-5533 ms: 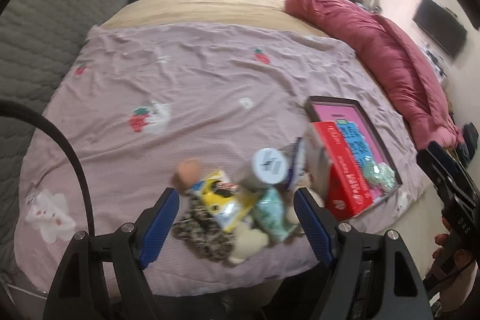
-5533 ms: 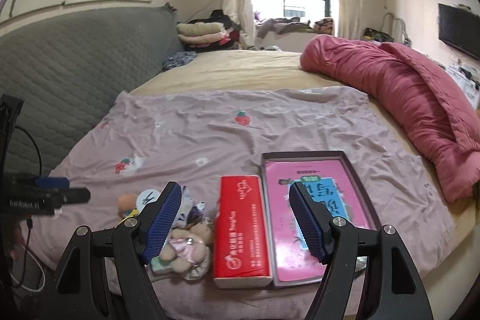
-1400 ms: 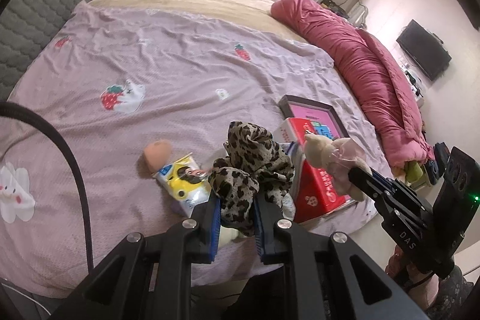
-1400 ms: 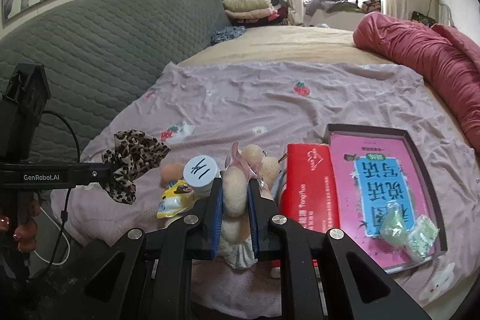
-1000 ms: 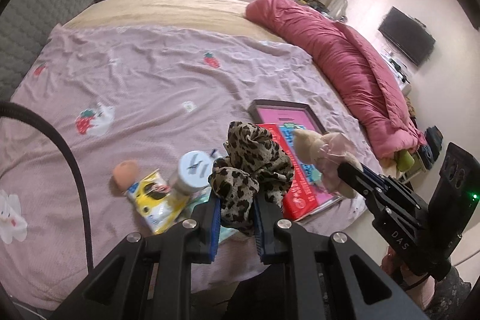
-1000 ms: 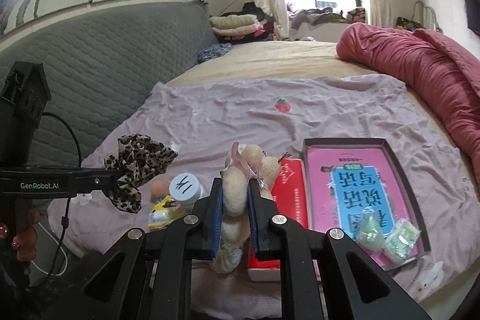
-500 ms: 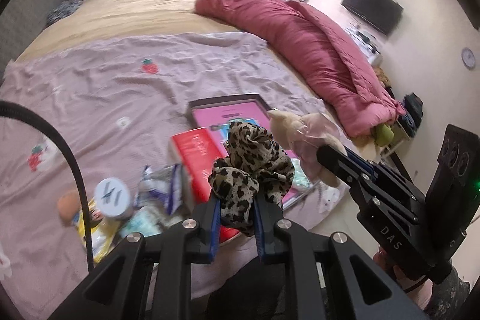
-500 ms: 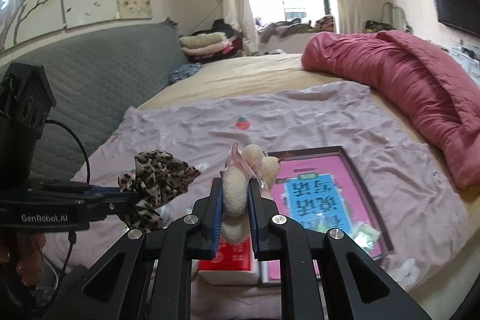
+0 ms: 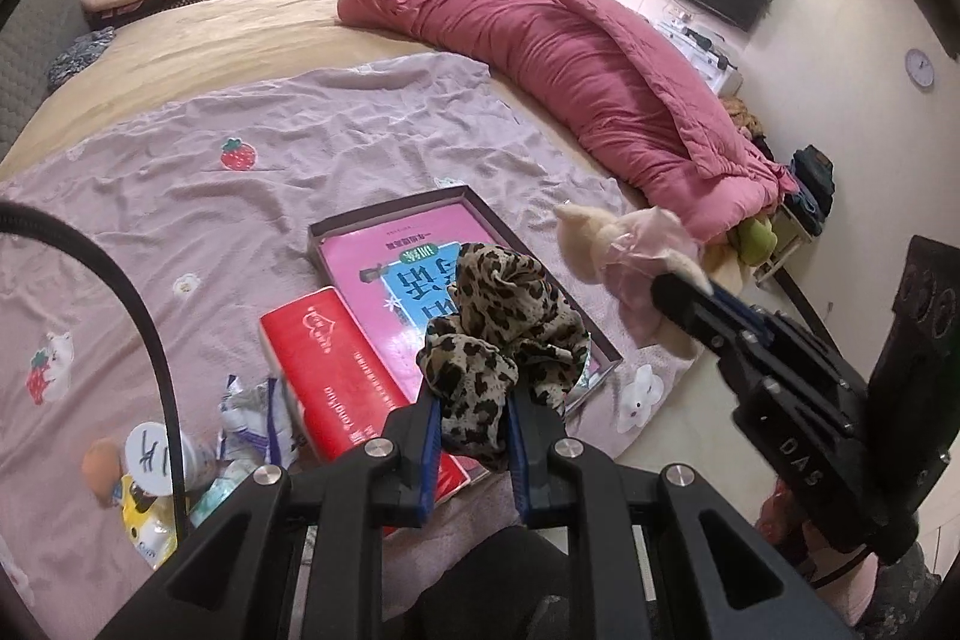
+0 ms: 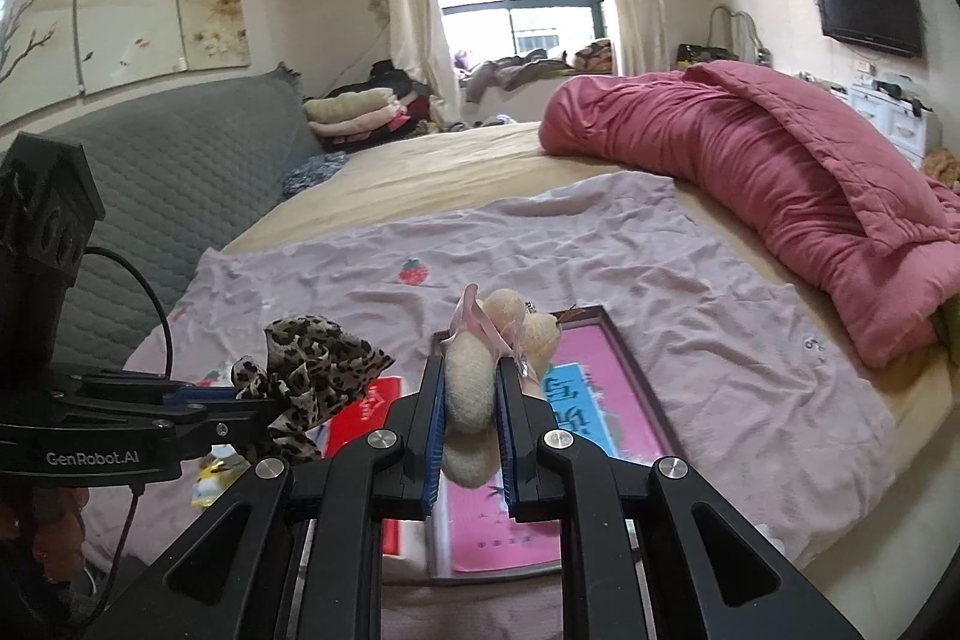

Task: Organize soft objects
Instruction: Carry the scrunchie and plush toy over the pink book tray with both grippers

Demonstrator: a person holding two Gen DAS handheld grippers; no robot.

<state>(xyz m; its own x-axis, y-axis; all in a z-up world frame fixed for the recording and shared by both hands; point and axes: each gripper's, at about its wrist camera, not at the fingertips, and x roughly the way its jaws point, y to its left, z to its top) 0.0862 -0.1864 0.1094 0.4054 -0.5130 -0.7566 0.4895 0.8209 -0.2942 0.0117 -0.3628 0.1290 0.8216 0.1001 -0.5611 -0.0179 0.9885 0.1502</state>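
My left gripper (image 9: 471, 415) is shut on a leopard-print scrunchie (image 9: 501, 340), held in the air above the near edge of the bed. The right wrist view shows the same scrunchie (image 10: 312, 370) at the left, in the left gripper (image 10: 264, 409). My right gripper (image 10: 470, 394) is shut on a cream plush toy (image 10: 480, 370) in a pink dress. In the left wrist view that plush toy (image 9: 630, 256) hangs at the right, held by the right gripper (image 9: 678, 286). Both toys hover over the shallow dark-rimmed box (image 9: 336, 229) with a pink book inside.
A red tissue pack (image 9: 342, 370) lies left of the box on the mauve strawberry sheet (image 9: 180, 196). Small packets, a white-lidded jar (image 9: 150, 454) and an orange ball (image 9: 99, 466) lie at the near left. A rolled pink duvet (image 9: 570, 58) fills the bed's right side.
Both grippers have swung right with their toys, from over the pile of small items to over the red pack and the box. Their grips are unchanged.
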